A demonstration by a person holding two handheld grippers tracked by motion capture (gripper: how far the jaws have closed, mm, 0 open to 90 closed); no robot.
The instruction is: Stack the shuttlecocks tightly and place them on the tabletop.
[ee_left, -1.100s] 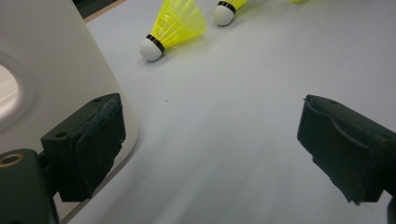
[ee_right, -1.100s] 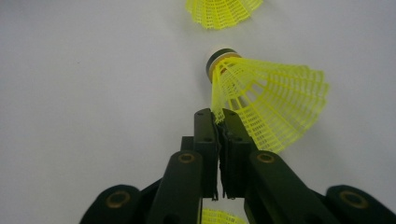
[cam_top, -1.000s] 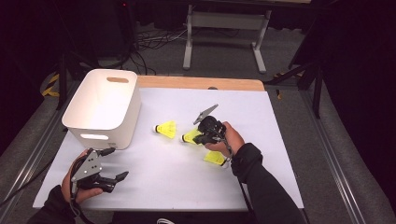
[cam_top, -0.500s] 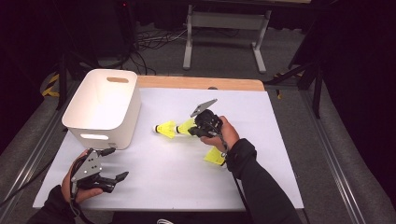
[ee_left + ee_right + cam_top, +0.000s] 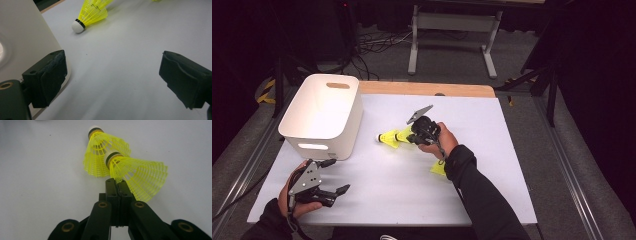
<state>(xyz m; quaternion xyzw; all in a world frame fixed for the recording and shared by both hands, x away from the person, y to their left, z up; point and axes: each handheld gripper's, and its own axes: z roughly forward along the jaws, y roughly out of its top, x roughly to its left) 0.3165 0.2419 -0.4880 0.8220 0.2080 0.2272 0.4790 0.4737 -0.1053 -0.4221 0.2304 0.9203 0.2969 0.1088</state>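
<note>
A yellow shuttlecock (image 5: 138,177) hangs by the edge of its mesh skirt from my right gripper (image 5: 116,185), which is shut on it. In the high view this held shuttlecock (image 5: 404,134) sits at the tip of the right gripper (image 5: 413,136), mid-table. Just beyond it a second shuttlecock (image 5: 387,139) (image 5: 100,157) lies on the white tabletop, cork pointing toward the white bin (image 5: 319,107). A third shuttlecock (image 5: 438,168) lies beside the right forearm. My left gripper (image 5: 337,176) (image 5: 112,80) rests open near the table's front left, with nothing between its pads.
The white bin's wall (image 5: 25,37) stands close to the left gripper's left jaw, and the lying shuttlecock (image 5: 91,13) is ahead of it. A wooden strip (image 5: 427,89) runs along the table's back edge. Dark floor and a metal stand lie beyond.
The right gripper has carried its shuttlecock to the left, toward the bin, up to the shuttlecock lying on the table. The left gripper has stayed where it was.
</note>
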